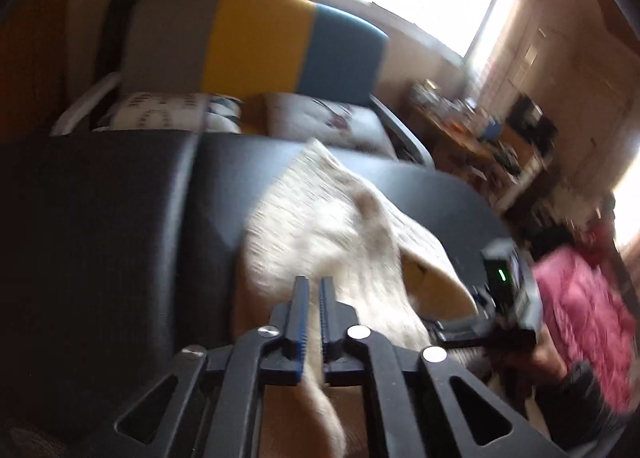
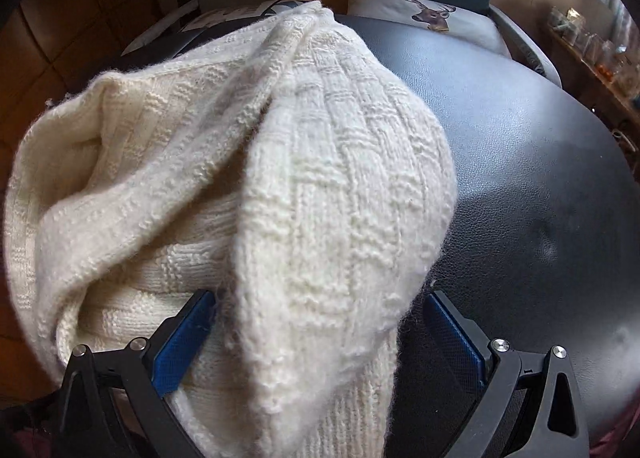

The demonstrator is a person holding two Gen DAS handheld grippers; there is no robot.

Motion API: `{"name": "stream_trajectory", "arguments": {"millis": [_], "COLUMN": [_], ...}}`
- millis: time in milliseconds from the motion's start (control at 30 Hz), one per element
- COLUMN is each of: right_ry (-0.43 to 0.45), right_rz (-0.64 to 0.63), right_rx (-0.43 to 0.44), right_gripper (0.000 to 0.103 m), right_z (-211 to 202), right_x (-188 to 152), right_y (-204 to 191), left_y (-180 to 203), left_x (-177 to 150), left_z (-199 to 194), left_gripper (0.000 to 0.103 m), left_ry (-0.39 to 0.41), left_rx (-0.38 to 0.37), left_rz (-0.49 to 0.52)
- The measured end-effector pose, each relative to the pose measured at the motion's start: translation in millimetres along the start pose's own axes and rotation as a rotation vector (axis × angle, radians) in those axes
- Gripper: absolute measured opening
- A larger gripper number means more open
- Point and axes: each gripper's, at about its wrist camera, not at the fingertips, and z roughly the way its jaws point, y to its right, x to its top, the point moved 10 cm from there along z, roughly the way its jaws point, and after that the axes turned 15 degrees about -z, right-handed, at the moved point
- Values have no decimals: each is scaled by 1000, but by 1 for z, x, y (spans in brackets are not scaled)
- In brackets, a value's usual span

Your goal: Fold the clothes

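Note:
A cream knitted sweater [image 2: 248,178] lies bunched on a black leather-look table [image 2: 520,178]. In the left wrist view the sweater [image 1: 320,218] runs from the table up to my left gripper [image 1: 314,286]. That gripper is shut on a strip of the knit, which hangs down between its fingers. My right gripper [image 2: 320,322] stands wide open over the sweater. A thick fold lies between its blue pads [image 2: 184,346], and they do not squeeze it. The right gripper's housing [image 1: 504,282], with a green light, shows at the sweater's right edge.
Behind the table [image 1: 120,218] is a grey, yellow and blue sofa [image 1: 256,46] with printed cushions [image 2: 428,14]. A pink garment [image 1: 580,306] and a person's hand [image 1: 552,362] are at the right. A cluttered wooden shelf [image 1: 472,130] runs under the window.

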Motion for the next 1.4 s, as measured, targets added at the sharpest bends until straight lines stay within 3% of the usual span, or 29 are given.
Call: {"name": "stream_trajectory", "arguments": {"millis": [33,100,267,367,600,667,767,867,1000,1067,1167,1233,1367,1400], "right_ry": [3,12,36,56,83,88,94,100,91,80,46,21,0,3], "right_rz": [8,19,20,19,15,12,15,7,-28,-53,-98,-114,-96,-92], "right_rx": [2,4,3,8,16,14,16,8,-22,-50,-113,-143,-137,-135], "right_gripper": [103,103,103,103,103,103,103,103,103,103,103,103,103,103], "right_z": [-1,-3,-17,-25,-41,-45,-52,-51,-48,-48,-47,-40,-36,-38], "right_x": [1,2,-4,-8,-7,-4,-3,-1,8,13,27,48,55,56], "right_y": [3,7,24,33,65,69,82,80,79,77,81,71,67,62], "left_y": [14,40,80,89,71,67,61,53,12,-18,-85,-126,-141,-124], "left_x": [-11,-31,-57,-70,-92,-97,-90,-64,-1,22,46,53,44,37], "left_z": [7,21,64,82,119,125,122,100,51,33,16,4,-10,-9], "left_gripper": [15,18,25,27,29,22,5,4,3,3,0,0,0,1], "left_ry": [-30,-88,-225,-296,-423,-434,-390,-294,-134,-79,28,56,43,31], "left_rx": [-21,-61,-52,-10,192,213,172,62,-43,-29,122,159,102,72], "left_rz": [26,75,134,183,320,322,273,138,-114,-178,-257,-329,-362,-314]}}
